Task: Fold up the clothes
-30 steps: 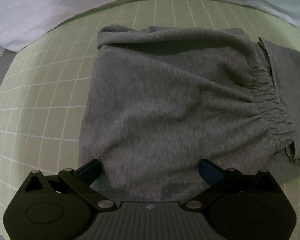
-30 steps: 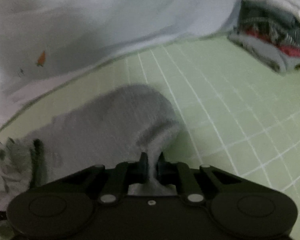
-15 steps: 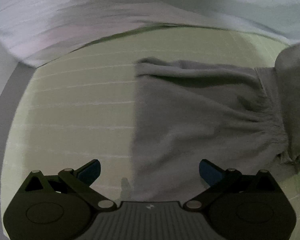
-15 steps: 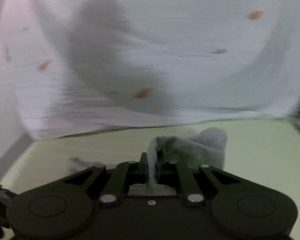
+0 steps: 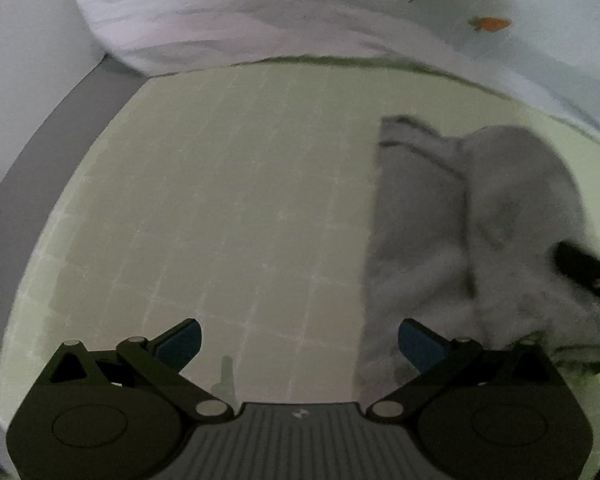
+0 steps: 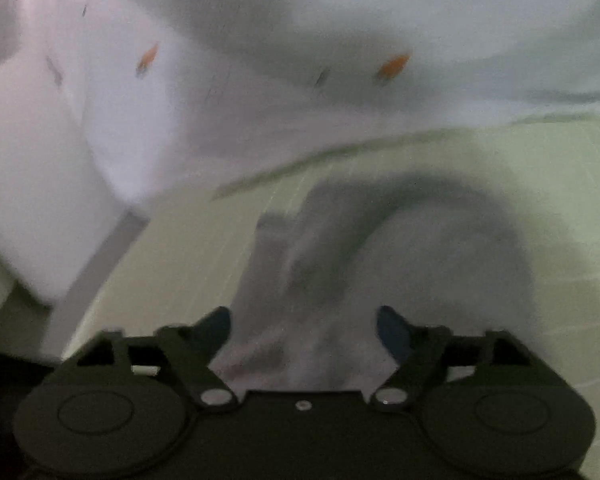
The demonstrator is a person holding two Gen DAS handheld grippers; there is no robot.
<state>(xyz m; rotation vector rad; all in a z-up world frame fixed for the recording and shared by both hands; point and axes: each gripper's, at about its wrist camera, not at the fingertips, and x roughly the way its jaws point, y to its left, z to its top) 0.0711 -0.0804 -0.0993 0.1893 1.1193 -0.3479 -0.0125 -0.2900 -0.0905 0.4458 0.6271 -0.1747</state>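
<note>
the right claw (image 6: 304, 326) is opening, grey sweatpants (image 6: 380, 264) lying loose between its jaws on the green grid mat (image 5: 220, 200); left of the sweatpants, the left claw (image 5: 300, 340) hangs released.

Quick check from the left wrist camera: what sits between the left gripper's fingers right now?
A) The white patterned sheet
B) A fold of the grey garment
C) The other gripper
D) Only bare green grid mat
D: the left gripper stands open over the bare green grid mat, while the grey garment lies off to its right, outside the blue pads.
</note>
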